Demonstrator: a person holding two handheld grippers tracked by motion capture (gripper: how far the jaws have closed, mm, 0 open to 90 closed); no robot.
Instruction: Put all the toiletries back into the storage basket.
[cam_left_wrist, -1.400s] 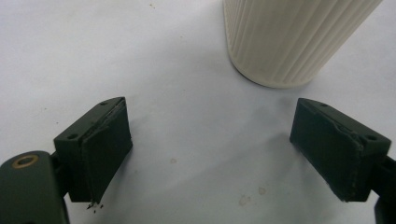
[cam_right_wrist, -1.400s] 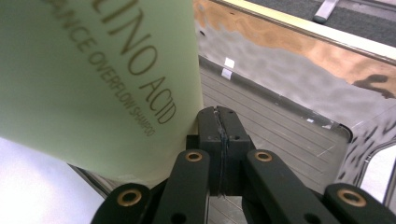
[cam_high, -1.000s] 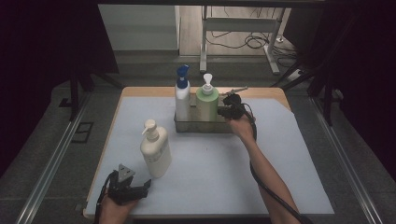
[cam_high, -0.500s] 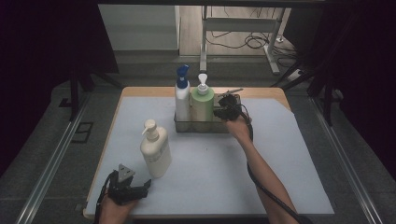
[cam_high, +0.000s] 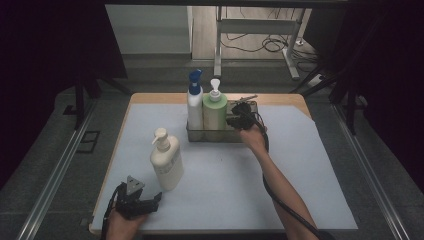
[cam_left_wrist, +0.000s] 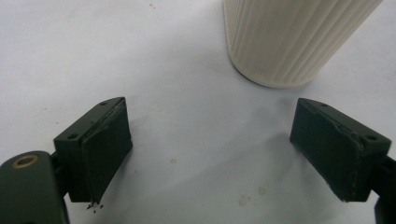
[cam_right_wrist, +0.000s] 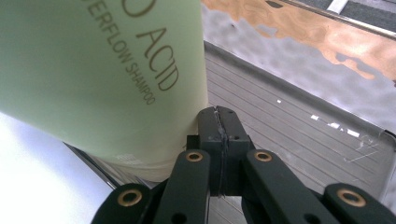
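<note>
Here, label by label:

Right gripper (cam_high: 239, 116): clenched, its 2 jaws pressed flat together with nothing between them; in the right gripper view (cam_right_wrist: 218, 122) the closed tips sit just beside the green shampoo bottle (cam_right_wrist: 100, 74), at its lower right edge, whether touching or a hair apart I cannot tell.

Green shampoo bottle (cam_high: 214, 111): upright in the metal tray (cam_high: 200, 135) at the far middle of the table, to the left of the right gripper in the high view and right next to the blue-capped white bottle (cam_high: 194, 102).

Metal tray, from the right gripper view (cam_right_wrist: 299, 126): ribbed floor bare on the side the closed jaws hang over; the green bottle stands on it.

Left gripper (cam_high: 134, 202): released, jaws spread wide over the white mat (cam_high: 225, 175) at the near left corner; in the left gripper view (cam_left_wrist: 219, 154) nothing lies between them.

Cream pump bottle (cam_high: 165, 159): upright on the mat, just ahead of the left gripper; its ribbed base (cam_left_wrist: 289, 42) stands beyond the open jaws, apart from both.

Change from 1 second ago: the green bottle has slid left in the tray, closing up against the blue-capped bottle; the right gripper has followed a little the same way; the left gripper and the cream bottle are unchanged.
</note>
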